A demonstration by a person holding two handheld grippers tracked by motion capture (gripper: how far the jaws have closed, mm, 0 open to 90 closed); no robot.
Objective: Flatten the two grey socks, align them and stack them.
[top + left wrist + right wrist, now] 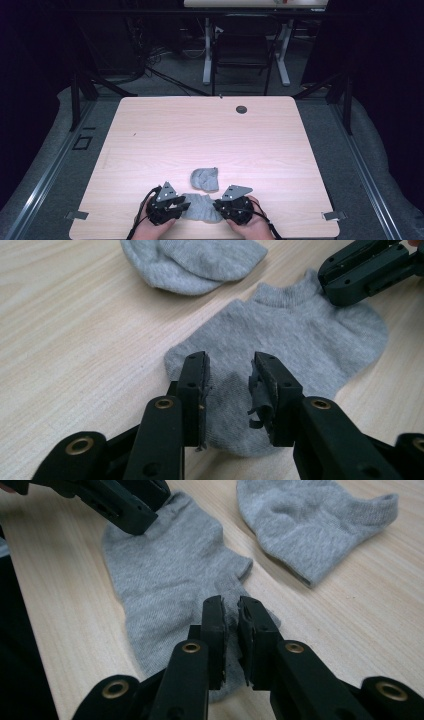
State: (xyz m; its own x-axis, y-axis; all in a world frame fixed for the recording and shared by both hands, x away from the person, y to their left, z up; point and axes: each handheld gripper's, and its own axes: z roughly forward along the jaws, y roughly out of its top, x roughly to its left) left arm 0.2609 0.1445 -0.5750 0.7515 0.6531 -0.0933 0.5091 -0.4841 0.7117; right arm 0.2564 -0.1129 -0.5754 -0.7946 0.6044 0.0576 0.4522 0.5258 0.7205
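Note:
A flat grey ankle sock (200,207) lies near the table's front edge, between my two grippers. My left gripper (182,205) hovers over one end of that sock (290,330), jaws open on either side of the fabric (230,375). My right gripper (217,205) is at the sock's other end; its jaws (227,615) are nearly together with the edge of the sock (165,575) pinched between them. A second grey sock (205,179), folded over, lies just behind the first one, and appears in the gripper views too (195,260) (310,520).
The light wooden table (150,135) has a dark cable hole (241,109) near its far edge. A black chair (245,45) and white desk legs stand beyond the table. Both hands sit at the table's front edge.

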